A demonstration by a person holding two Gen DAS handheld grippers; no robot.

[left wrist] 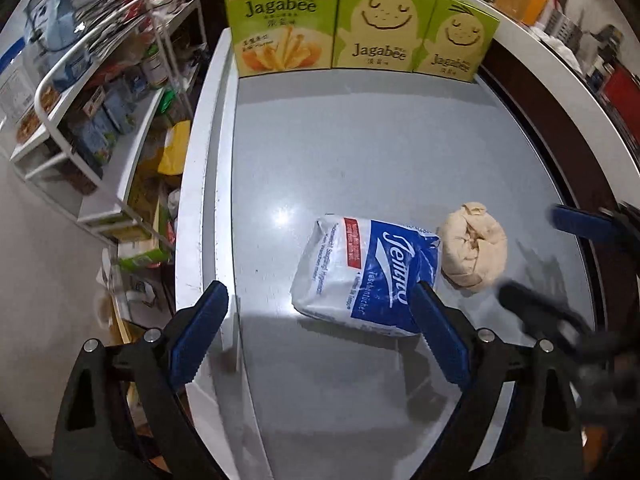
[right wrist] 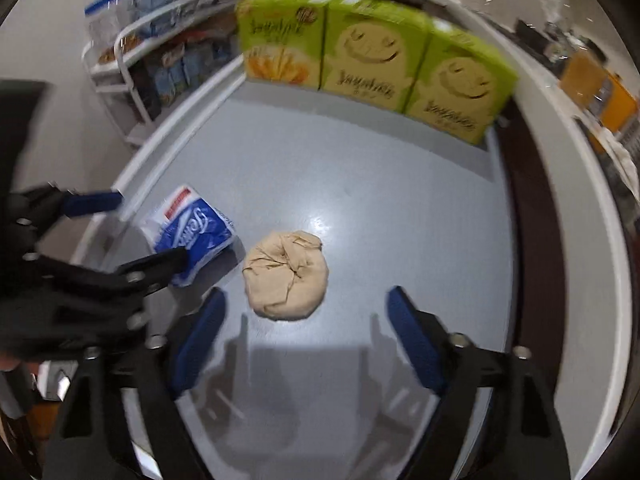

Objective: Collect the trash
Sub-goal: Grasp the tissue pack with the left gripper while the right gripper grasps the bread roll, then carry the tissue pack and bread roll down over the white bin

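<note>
Both tools wide open, left tool (left wrist: 320,308) seemingly grazing tissue pack (left wrist: 364,272)

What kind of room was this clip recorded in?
Probably a home pantry or kitchen storage corner: a white wire rack crowded with packaged food stands beside the grey table, and three Jagabee snack boxes line its far edge.

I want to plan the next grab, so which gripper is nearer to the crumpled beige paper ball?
Right. The right gripper is open just short of the paper ball, lined up with it. The left gripper is open at the tissue pack beside the ball.
</note>
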